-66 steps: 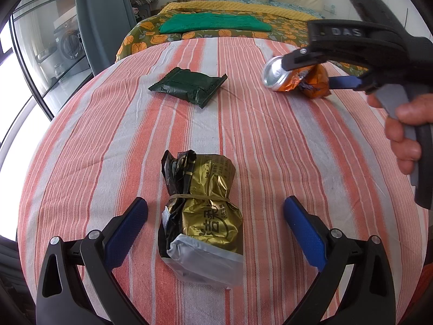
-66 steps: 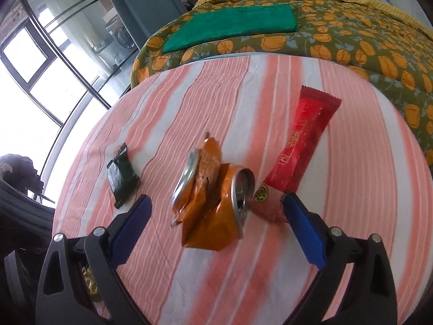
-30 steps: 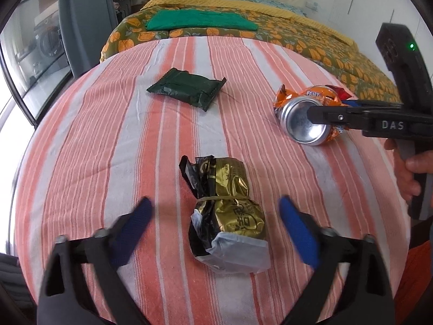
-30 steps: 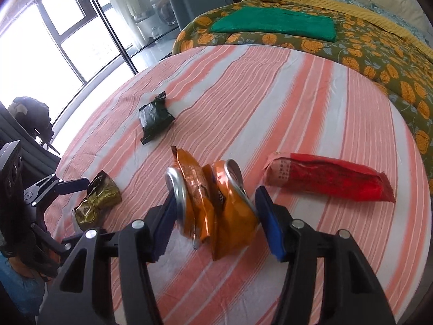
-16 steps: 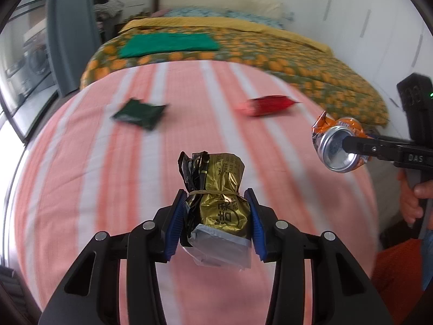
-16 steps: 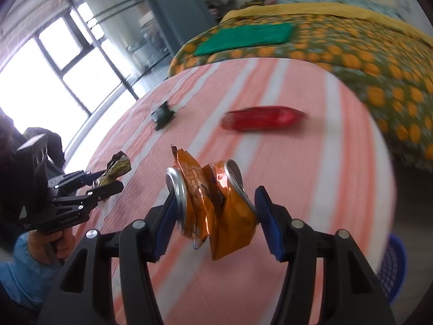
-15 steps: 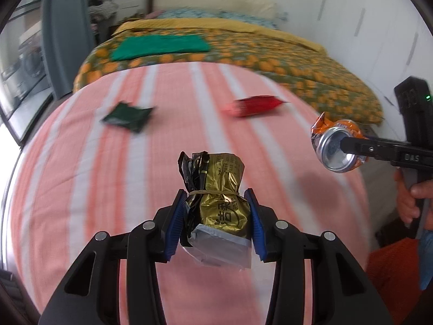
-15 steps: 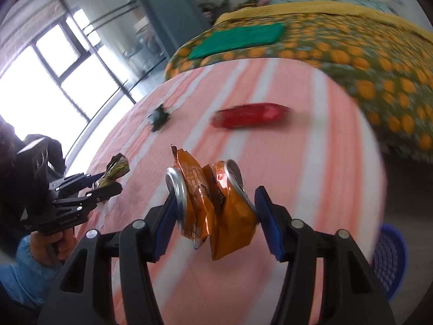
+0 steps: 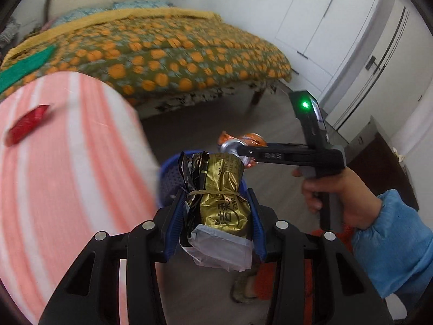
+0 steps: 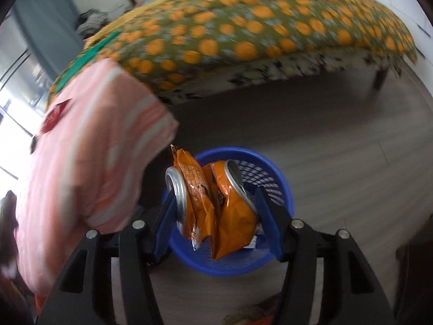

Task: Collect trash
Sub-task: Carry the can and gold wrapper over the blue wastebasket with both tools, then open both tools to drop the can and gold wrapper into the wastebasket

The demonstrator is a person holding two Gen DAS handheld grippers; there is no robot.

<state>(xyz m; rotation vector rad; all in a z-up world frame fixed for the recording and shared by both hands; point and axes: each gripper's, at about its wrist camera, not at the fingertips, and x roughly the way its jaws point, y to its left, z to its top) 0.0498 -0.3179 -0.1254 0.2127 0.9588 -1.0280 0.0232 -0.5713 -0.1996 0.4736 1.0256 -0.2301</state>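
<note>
The blue basket (image 10: pixel 273 187) on the floor served as the landmark. The right claw (image 10: pixel 216 211) pinched a crushed orange can (image 10: pixel 213 203) between its blue pads, and the can hung directly over the basket's open mouth, its two flattened ends toward the pads and its crumpled length running away from the claw, toward the basket. The left claw (image 9: pixel 216 216) pinched a gold foil packet (image 9: pixel 222 203), long axis pointing away along the fingers; it sat on the basket's desk side, with only part of the rim showing behind the packet. Judging from this, the right hand was nearer the drop: spreading its jaws should let the can fall inside, while the left would need to carry further over the rim first. A red wrapper (image 9: pixel 27 124) lay on the striped desk (image 9: pixel 67 189), well apart from the basket, not yet collected.
</note>
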